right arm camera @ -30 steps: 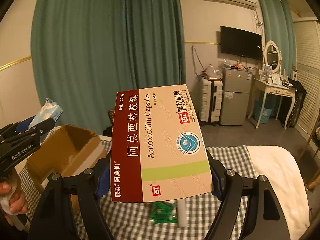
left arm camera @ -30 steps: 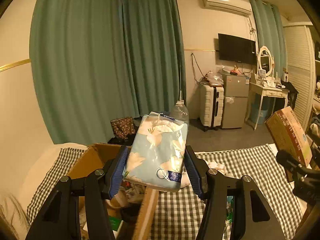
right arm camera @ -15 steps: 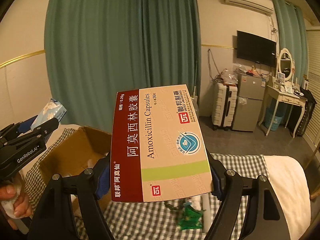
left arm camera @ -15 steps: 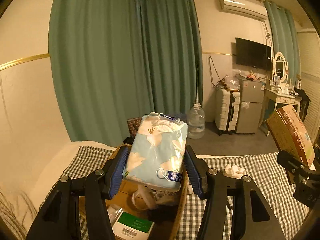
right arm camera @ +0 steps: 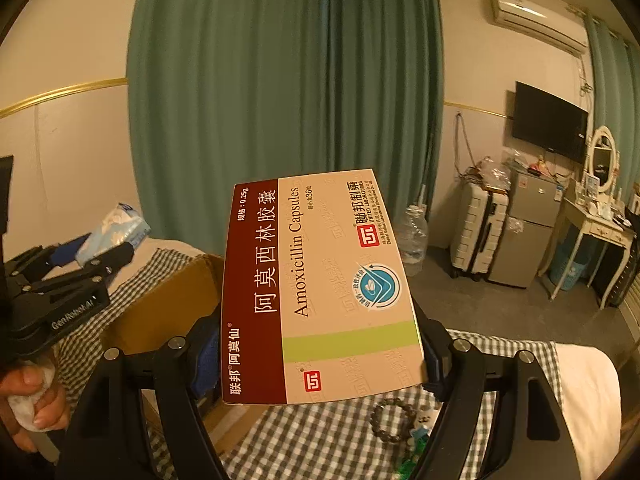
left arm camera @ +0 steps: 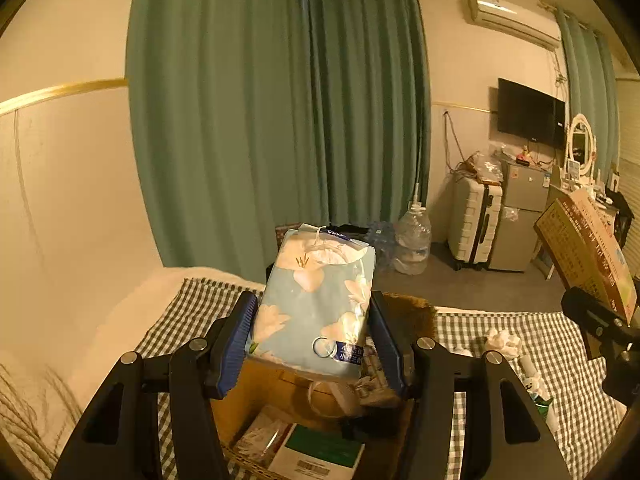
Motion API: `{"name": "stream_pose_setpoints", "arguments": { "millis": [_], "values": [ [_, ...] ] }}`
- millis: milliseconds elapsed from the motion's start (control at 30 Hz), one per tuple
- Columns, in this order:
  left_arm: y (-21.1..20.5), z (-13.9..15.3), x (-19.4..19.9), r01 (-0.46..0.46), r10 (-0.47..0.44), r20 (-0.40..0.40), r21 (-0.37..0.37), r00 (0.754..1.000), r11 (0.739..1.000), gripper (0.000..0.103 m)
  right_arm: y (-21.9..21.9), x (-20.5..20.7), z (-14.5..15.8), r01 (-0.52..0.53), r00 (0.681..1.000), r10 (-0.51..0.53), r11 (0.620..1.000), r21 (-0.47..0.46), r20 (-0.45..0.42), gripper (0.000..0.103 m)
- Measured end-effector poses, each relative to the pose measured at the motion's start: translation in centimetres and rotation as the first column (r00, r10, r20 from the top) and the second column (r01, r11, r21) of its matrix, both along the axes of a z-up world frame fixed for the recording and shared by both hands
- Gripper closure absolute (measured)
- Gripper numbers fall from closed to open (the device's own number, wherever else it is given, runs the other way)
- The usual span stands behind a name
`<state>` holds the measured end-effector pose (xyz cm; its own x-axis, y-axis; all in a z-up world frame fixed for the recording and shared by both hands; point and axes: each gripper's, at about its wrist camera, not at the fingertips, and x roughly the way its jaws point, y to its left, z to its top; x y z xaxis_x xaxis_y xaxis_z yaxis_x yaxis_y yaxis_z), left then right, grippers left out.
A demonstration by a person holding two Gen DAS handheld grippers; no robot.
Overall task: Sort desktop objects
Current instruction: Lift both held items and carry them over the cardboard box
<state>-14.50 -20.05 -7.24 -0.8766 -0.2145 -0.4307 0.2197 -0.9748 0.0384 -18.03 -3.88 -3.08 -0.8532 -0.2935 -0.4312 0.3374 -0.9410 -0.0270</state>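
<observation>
My left gripper [left arm camera: 312,336] is shut on a pale blue flowered tissue pack [left arm camera: 316,300] and holds it above an open cardboard box [left arm camera: 280,404] with several items inside. My right gripper [right arm camera: 320,344] is shut on a flat Amoxicillin capsule box [right arm camera: 320,292], red-brown and cream, raised over the checked tablecloth [right arm camera: 320,440]. The cardboard box also shows in the right wrist view [right arm camera: 168,312], to the left of the capsule box. The left gripper with the tissue pack shows there too [right arm camera: 112,236]. The capsule box shows at the right edge of the left wrist view [left arm camera: 584,248].
On the checked cloth lie a crumpled white tissue [left arm camera: 502,340], a bead bracelet [right arm camera: 394,416] and small green items [right arm camera: 412,464]. Beyond the table are green curtains, a water jug [left arm camera: 412,244], a suitcase [left arm camera: 474,224] and a small fridge.
Both grippers have swung left and moved over the cardboard box, still holding their loads. The left gripper now sits above the box opening.
</observation>
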Motion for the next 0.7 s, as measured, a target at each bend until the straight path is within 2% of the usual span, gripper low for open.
{"name": "stream_pose_setpoints", "arguments": {
  "millis": [433, 700],
  "values": [
    [-3.7, -2.3, -1.6, -0.036, 0.035, 0.061, 0.013, 0.998, 0.999, 0.046, -6.2, -2.4, -2.1, -0.103, 0.994, 0.103, 0.995, 0.014, 0.025, 0.026],
    [-4.6, -4.8, -3.3, -0.034, 0.031, 0.136, 0.018, 0.990, 0.999, 0.046, -8.5, -5.0, -4.9, -0.150, 0.985, 0.148, 0.989, 0.010, 0.088, 0.026]
  ]
}}
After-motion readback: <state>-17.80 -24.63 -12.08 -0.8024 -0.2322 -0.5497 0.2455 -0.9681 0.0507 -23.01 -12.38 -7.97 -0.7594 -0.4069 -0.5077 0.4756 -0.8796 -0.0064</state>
